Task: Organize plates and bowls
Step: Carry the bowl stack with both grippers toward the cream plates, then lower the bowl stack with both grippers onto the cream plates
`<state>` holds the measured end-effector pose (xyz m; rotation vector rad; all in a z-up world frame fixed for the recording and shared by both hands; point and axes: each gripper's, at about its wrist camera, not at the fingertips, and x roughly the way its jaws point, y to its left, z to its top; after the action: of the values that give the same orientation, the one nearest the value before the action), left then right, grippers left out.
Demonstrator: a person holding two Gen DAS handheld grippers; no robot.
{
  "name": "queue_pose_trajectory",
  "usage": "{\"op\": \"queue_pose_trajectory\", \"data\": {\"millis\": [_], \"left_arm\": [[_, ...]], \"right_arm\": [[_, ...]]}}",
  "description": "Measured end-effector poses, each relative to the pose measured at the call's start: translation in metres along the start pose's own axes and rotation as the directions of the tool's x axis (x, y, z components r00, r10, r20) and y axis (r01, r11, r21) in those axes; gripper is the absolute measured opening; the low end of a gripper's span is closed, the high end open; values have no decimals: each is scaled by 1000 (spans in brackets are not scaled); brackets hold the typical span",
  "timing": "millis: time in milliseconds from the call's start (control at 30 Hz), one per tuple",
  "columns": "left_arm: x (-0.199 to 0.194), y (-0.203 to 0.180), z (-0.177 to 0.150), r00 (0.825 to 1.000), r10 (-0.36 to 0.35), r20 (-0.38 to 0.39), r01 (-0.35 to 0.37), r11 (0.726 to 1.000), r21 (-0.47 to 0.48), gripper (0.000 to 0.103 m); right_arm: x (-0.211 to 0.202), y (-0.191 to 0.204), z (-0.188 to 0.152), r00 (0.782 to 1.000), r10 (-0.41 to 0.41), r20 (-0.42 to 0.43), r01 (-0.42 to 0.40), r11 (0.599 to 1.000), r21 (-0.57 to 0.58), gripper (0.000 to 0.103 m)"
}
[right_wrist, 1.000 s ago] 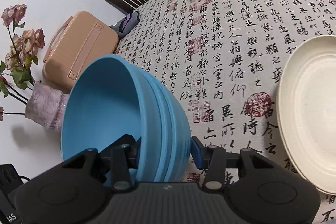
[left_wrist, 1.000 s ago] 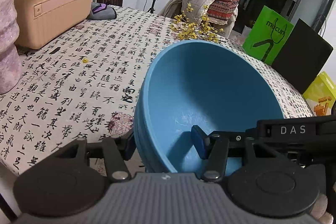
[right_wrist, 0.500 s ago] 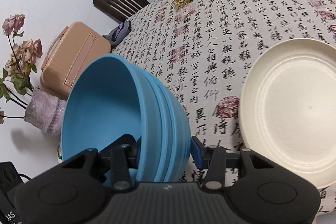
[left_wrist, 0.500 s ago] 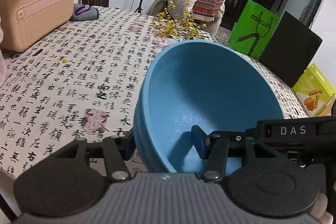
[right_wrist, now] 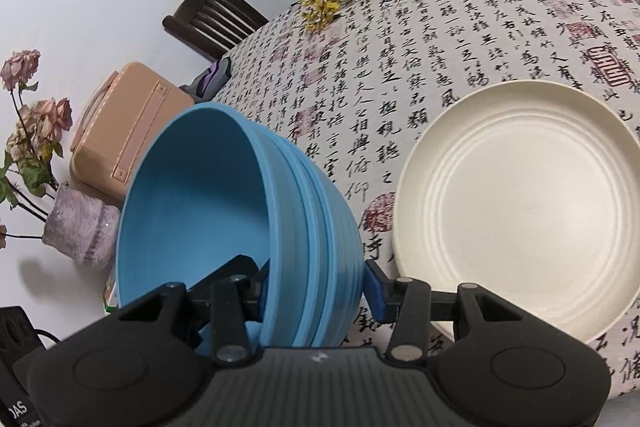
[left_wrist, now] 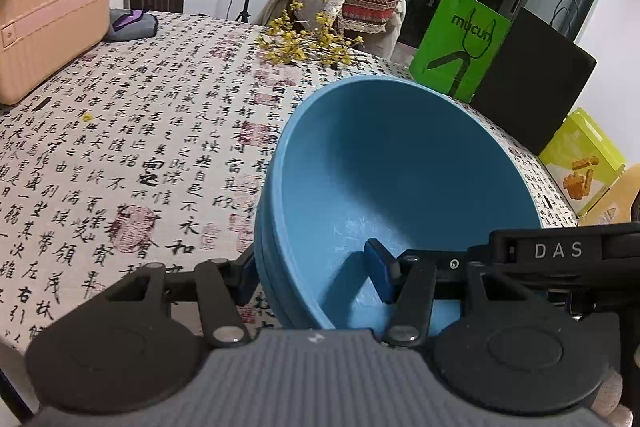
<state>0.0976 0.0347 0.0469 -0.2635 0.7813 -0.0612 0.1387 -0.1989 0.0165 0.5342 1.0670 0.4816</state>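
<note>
Blue bowl stack carried across the table until the cream plate was fully in view.

The left gripper [left_wrist: 316,277] was clamped on one side of the rim of the nested blue bowls [left_wrist: 400,179], one finger [left_wrist: 378,275] inside and the other outside; the right gripper [right_wrist: 316,289] was clenched on the rim opposite in the same way. The stack hung tilted, clear of the tablecloth [left_wrist: 160,147]. Over the preceding second the cream plate [right_wrist: 520,211] had passed from the edge of the right wrist view to nearly full view, just beside the bowls, and the pink case [left_wrist: 48,11] had slid leftward. Judgement: the bowls were in transit toward the plate; set-down remained outstanding.
</note>
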Motion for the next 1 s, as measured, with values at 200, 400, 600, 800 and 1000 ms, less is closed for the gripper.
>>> {"op": "queue_pose_trajectory", "data": {"millis": [200, 400, 600, 800, 1000], "left_arm": [[8, -14, -1, 1000, -7, -10, 8, 1000, 12, 54], [16, -27, -2, 1000, -18, -23, 18, 1000, 20, 54], [23, -39, -2, 999, -29, -35, 30, 999, 23, 54], [31, -51, -3, 998, -38, -45, 40, 999, 36, 54], [40, -60, -3, 997, -48, -58, 51, 998, 47, 54]], "right_arm": [[-8, -16, 2, 1000, -3, 10, 3, 1000, 18, 44], [-15, -30, 3, 1000, -9, 19, 8, 999, 36, 44], [-20, -42, 7, 1000, -17, 24, 15, 999, 48, 44], [-28, -54, 8, 999, -24, 33, 22, 998, 60, 44], [-35, -67, 10, 999, -33, 37, 30, 997, 76, 44]]}}
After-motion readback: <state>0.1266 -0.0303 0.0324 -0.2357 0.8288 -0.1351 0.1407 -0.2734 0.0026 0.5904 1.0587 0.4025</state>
